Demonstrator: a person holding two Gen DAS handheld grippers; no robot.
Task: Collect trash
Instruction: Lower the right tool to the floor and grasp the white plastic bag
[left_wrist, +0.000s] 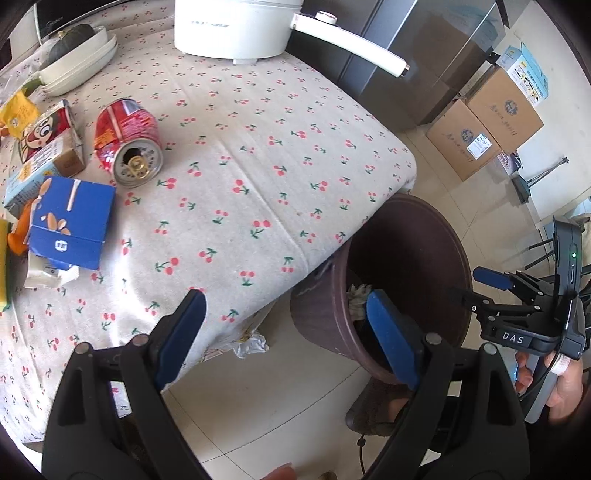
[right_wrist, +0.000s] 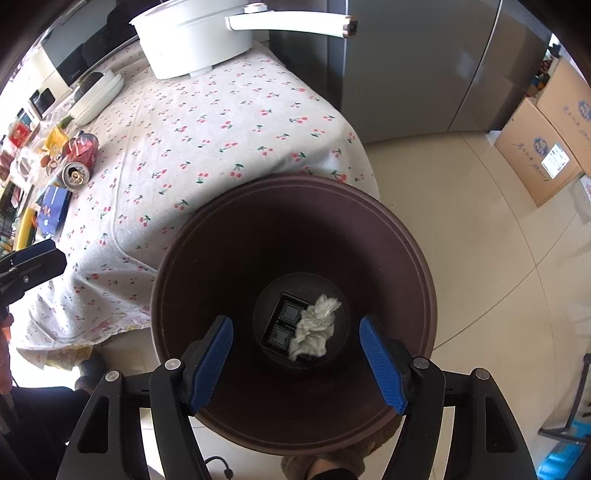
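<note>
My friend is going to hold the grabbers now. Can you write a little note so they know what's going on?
Left tool: open, empty, over the table edge beside the bin.
Right tool: open, empty, above the mouth of the brown bin.
Done: a crumpled tissue and a black plastic tray lie at the bottom of the bin.
Left: on the cherry tablecloth, the crushed red can, the blue carton, the cartoon drink box and some wrappers beside them.
Probably grab the can next, since it lies nearest.
</note>
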